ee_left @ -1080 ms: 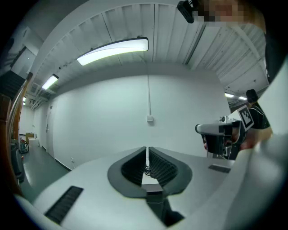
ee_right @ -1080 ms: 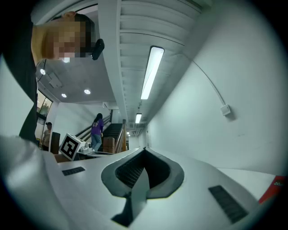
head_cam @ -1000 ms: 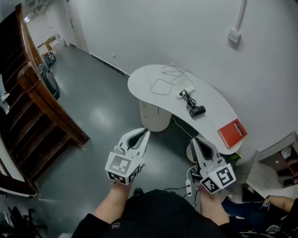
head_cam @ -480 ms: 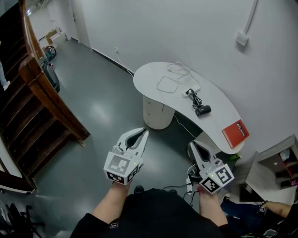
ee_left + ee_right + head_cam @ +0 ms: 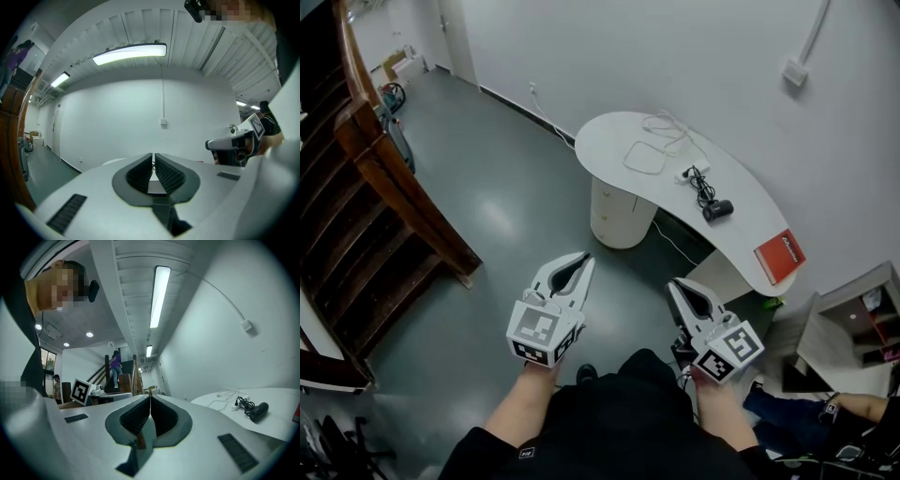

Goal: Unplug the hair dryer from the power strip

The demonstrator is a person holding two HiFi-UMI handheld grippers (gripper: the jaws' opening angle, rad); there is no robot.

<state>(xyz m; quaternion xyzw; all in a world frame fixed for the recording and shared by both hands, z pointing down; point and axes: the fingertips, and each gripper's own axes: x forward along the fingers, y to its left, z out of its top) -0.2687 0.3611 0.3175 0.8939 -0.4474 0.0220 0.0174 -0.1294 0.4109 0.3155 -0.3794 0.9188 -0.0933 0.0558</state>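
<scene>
The head view looks steeply down, well above the desk (image 5: pixel 609 155). Both gripper views face level — the right one shares that desk.

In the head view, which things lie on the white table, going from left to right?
White cable loop → power strip → black hair dryer → red book.
</scene>
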